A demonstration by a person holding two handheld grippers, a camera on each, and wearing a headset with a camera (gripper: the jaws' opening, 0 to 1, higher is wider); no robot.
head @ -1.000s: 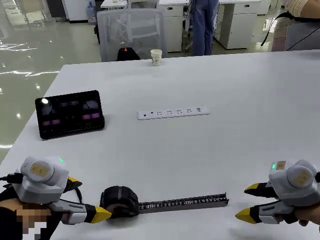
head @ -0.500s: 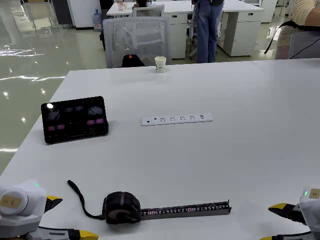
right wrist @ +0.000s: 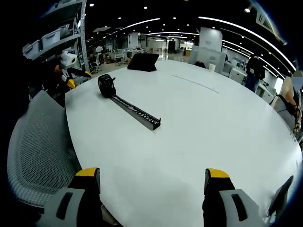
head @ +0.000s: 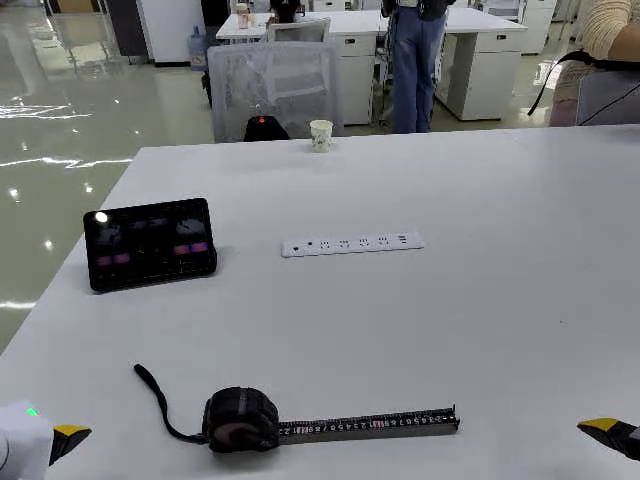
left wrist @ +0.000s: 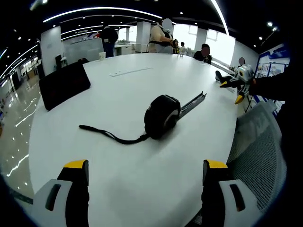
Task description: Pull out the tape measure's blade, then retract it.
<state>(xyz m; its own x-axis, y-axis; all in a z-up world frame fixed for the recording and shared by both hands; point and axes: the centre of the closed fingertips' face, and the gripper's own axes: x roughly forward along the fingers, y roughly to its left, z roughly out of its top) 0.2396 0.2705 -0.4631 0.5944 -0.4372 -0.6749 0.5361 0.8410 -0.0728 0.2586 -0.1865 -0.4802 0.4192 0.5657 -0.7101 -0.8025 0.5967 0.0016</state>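
The black tape measure (head: 240, 420) lies near the front edge of the white table (head: 480, 300). Its blade (head: 370, 425) is stretched flat to the right, and a black strap (head: 155, 392) trails off to the left. My left gripper (head: 60, 440) sits at the bottom left corner, well apart from the case. In the left gripper view it (left wrist: 146, 168) is open, with the case (left wrist: 162, 116) ahead of the jaws. My right gripper (head: 610, 432) is at the bottom right, past the blade's tip. In the right gripper view it (right wrist: 152, 174) is open, facing the blade (right wrist: 135, 111).
A black tablet (head: 150, 243) stands at the left of the table and a white power strip (head: 350, 243) lies in the middle. A paper cup (head: 320, 135) sits at the far edge. Behind it are a mesh chair (head: 275, 85) and a standing person (head: 415, 60).
Both grippers have drawn back toward the near edge, away from the tape measure. The left one no longer sits beside the case, so the strap shows. The blade stays out at the same length.
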